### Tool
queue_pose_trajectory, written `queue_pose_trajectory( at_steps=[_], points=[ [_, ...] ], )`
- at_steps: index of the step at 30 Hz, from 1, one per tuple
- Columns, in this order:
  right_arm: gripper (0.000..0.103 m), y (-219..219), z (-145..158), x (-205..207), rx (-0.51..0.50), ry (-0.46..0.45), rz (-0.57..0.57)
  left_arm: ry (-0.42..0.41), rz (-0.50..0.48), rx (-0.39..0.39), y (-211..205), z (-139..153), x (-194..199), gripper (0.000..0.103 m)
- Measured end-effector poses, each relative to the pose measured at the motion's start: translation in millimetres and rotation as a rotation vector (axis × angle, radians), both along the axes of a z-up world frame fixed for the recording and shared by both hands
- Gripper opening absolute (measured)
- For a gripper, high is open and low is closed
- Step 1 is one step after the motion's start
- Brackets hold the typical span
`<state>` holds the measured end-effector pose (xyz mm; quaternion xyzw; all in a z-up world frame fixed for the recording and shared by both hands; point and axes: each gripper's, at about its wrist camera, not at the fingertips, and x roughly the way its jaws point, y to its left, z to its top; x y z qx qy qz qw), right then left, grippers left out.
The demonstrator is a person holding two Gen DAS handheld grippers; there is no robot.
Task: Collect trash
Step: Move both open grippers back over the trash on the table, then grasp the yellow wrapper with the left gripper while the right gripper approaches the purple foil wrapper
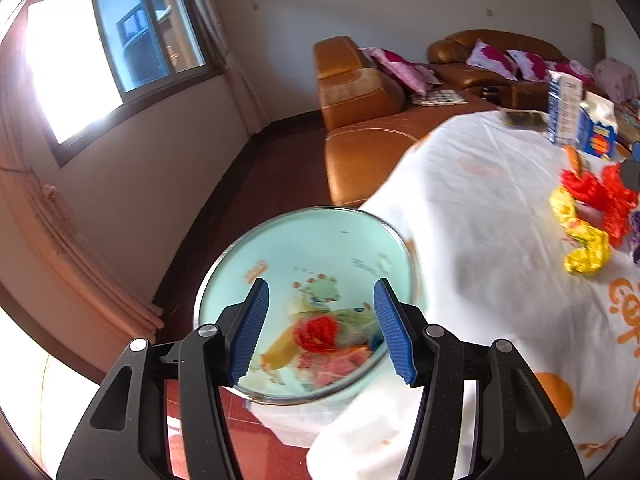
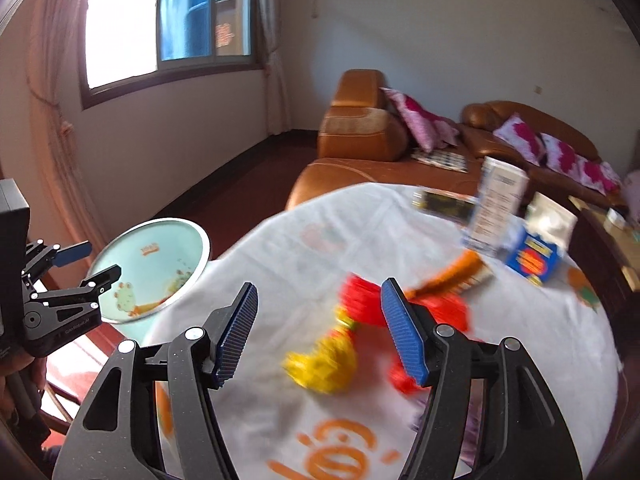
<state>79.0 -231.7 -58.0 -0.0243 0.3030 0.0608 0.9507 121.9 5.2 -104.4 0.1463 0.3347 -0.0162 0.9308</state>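
My left gripper (image 1: 320, 328) hung with jaws apart and empty over the pale green bin (image 1: 304, 240) of wrappers beside the table (image 1: 480, 208). My right gripper (image 2: 318, 332), also apart and empty, hovered above the yellow wrapper (image 2: 324, 364) and red wrapper (image 2: 360, 296) on the cloth.

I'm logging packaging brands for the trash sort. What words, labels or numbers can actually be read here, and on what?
"Gen Robot.AI", faint: side of the left gripper, seen from the right wrist view.
Orange print inside the trash bin: too blurred to read.
White carton: print too blurred.
Blue box: yellow and red label, unreadable.
Dark flat packet: blurred.
Tablecloth: orange design, not legible.
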Motion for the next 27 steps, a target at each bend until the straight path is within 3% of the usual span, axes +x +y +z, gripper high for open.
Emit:
queue_pose_trajectory(
  at_steps=[7, 12, 17, 21, 27],
  points=[
    [0.067, -97, -20, -50, 0.017, 0.024, -0.229, 0.025, -0.132, 0.002, -55, -10, -15, 0.055],
    [0.067, -142, -39, -74, 0.042, 0.057, -0.338, 0.03, -0.205, 0.003, -87, -8, -22, 0.055],
    [0.067, -165, -48, -89, 0.046, 0.058, -0.398, 0.022, -0.302, 0.015, -131, -5, -32, 0.055],
    [0.067, -181, -52, -101, 0.064, 0.052, -0.439, 0.009, -0.365, 0.029, -167, -8, -40, 0.068],
    [0.068, -192, -62, -106, 0.095, 0.067, -0.455, 0.038, -0.405, 0.075, -199, -27, -35, 0.069]
  ],
)
